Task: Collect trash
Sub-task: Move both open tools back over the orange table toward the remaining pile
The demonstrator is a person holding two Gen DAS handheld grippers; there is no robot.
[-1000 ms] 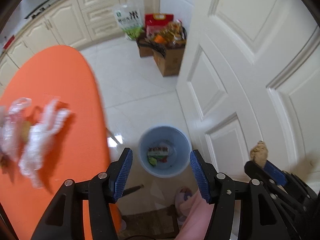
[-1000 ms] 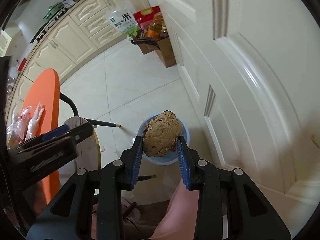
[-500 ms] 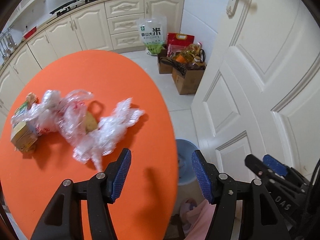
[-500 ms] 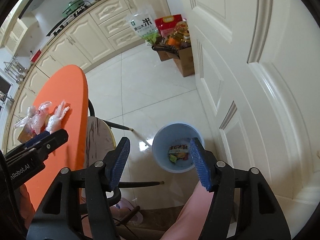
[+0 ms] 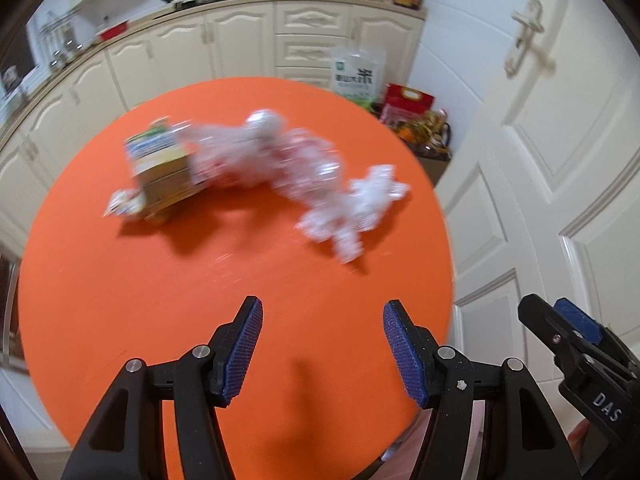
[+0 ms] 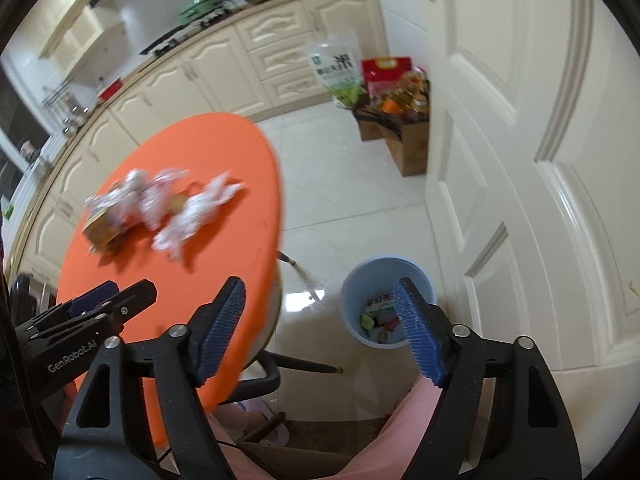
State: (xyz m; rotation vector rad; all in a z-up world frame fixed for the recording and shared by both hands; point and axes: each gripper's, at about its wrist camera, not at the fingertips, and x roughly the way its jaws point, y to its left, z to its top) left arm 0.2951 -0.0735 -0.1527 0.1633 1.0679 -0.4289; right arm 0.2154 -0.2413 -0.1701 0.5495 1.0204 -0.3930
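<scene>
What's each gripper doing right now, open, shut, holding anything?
Left gripper: jaws open, nothing between them, over the orange table.
Right gripper: jaws open and just been opening, nothing between them, blue bin beyond.

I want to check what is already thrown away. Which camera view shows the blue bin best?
The right wrist view. The blue bin stands on the floor beside the door, with wrappers visible inside, partly behind a tool finger. The left wrist view does not show it.

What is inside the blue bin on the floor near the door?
The blue bin holds a printed wrapper and small colourful scraps. One of the right gripper's fingers covers part of it, so the rest is hidden.
</scene>
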